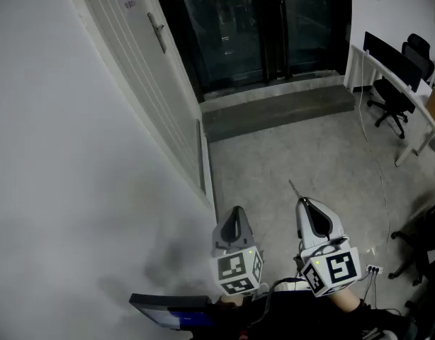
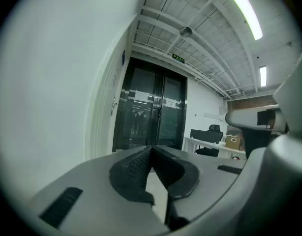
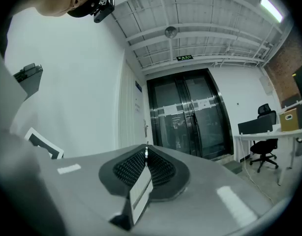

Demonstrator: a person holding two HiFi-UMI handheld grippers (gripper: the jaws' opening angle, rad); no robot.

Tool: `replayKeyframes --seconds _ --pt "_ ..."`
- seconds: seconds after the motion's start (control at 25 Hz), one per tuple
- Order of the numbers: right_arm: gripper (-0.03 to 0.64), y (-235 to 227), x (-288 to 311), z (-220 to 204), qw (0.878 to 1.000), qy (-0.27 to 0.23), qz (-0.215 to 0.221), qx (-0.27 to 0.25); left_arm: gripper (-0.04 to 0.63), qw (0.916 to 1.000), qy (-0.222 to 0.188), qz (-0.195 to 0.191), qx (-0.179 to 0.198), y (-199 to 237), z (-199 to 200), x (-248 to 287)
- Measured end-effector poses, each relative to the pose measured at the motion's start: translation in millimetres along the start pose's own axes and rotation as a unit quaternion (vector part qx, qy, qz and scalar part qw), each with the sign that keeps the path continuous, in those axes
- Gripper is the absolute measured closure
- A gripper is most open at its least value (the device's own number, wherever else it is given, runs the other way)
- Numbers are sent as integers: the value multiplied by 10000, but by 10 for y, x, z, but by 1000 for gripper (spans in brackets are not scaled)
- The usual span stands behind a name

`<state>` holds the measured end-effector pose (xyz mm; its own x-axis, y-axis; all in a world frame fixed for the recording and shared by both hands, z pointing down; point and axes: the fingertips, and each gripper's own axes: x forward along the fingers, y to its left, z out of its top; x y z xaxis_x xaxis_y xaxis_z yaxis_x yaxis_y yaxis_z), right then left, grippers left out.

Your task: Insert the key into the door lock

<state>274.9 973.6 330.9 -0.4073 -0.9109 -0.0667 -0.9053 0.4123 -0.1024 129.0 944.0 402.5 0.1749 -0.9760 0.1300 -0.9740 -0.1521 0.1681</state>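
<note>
Two tools, left tool point(image 1: 236, 212) closed on nothing, right tool point(image 1: 303, 204) gripped one key point(image 1: 293, 188) with one white tag point(image 3: 140, 191), one white door point(image 1: 136, 59) stood ahead, one handle point(image 1: 159, 32).

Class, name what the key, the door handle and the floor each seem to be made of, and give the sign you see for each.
Key: likely metal; its thin tip is pale and glints.
Door handle: probably metal with a brushed or satin finish; it is grey with a dull sheen.
Floor: looks like matt concrete or stone tile; it is mottled grey without gloss.
</note>
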Motion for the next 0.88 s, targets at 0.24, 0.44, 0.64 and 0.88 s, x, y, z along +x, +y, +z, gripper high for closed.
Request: replayKeyframes --seconds 0.24,0.44,0.64,0.88 --pt "604 0 -24 7 10000 -5 -5 -8 595 10000 0 2 -3 -13 -4 -14" --pt "604 2 -16 8 10000 2 2 -20 595 10000 6 -1 -13 -15 -6 -7" --pt "604 3 -28 2 10000 -1 -2 -4 595 10000 35 34 -46 10 -41 -27" --pt "604 54 42 -21 10000 35 -20 -1 595 9999 119 24 -88 101 -69 -9"
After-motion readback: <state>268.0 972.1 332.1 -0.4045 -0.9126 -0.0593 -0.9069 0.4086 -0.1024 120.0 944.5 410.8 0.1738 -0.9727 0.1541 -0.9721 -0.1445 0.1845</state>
